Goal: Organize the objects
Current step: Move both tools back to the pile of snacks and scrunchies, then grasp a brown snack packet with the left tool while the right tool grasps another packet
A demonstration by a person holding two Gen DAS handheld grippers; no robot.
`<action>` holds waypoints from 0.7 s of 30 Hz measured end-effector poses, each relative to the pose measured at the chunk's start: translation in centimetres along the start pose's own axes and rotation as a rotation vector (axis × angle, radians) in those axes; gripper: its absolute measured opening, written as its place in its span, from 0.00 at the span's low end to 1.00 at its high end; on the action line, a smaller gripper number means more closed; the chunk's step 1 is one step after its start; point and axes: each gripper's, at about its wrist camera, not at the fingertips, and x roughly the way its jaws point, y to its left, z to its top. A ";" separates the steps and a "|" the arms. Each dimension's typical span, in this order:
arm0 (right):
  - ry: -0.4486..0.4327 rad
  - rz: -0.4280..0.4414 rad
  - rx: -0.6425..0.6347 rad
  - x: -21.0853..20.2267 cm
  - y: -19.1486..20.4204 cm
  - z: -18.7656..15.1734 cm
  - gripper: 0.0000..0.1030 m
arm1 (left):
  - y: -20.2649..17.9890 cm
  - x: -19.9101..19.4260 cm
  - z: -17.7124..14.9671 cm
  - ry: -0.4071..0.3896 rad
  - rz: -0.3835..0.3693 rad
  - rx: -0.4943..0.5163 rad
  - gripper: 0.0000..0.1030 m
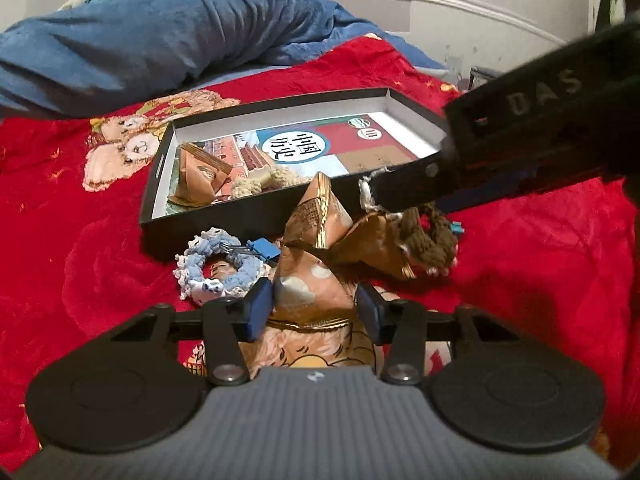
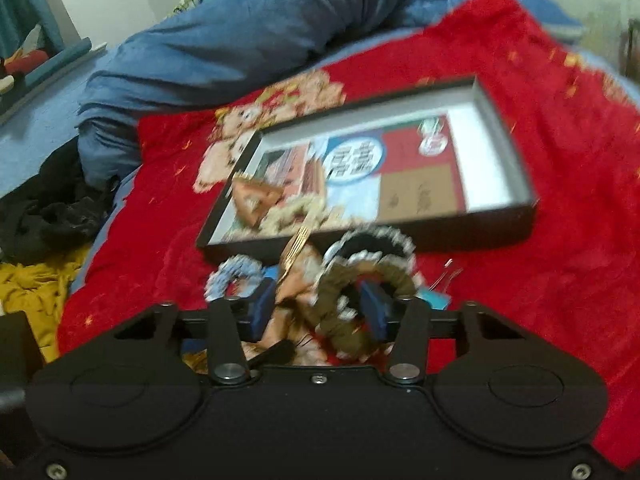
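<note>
Left tongs (image 1: 314,308) clamped on peach wrapped packet (image 1: 310,280), just ahead on red blanket (image 1: 80,240). Blue scrunchie (image 1: 218,268) left of them. Right tongs (image 2: 316,312) narrow around brown scrunchie (image 2: 360,292); grip uncertain, view blurred. Black box (image 1: 224,224) beyond both, holding book (image 1: 320,148), packet, cream scrunchie.
</note>
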 end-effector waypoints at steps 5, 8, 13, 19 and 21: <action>0.032 0.032 -0.025 1.0 1.0 -0.5 0.39 | 0.1 0.3 0.0 0.002 -0.007 0.003 0.58; 0.041 0.012 -0.049 1.7 1.4 -0.6 0.40 | 0.1 0.7 0.1 0.021 -0.007 0.000 0.56; 0.006 0.014 -0.065 1.1 1.9 0.0 0.40 | 0.1 1.0 0.2 0.033 -0.012 0.015 0.59; -0.030 0.072 -0.107 -0.2 4.1 0.7 0.40 | 0.3 1.0 0.2 0.028 -0.017 -0.021 0.59; -0.001 0.073 -0.120 0.5 4.3 0.5 0.40 | 0.3 1.0 0.2 0.021 -0.015 -0.035 0.59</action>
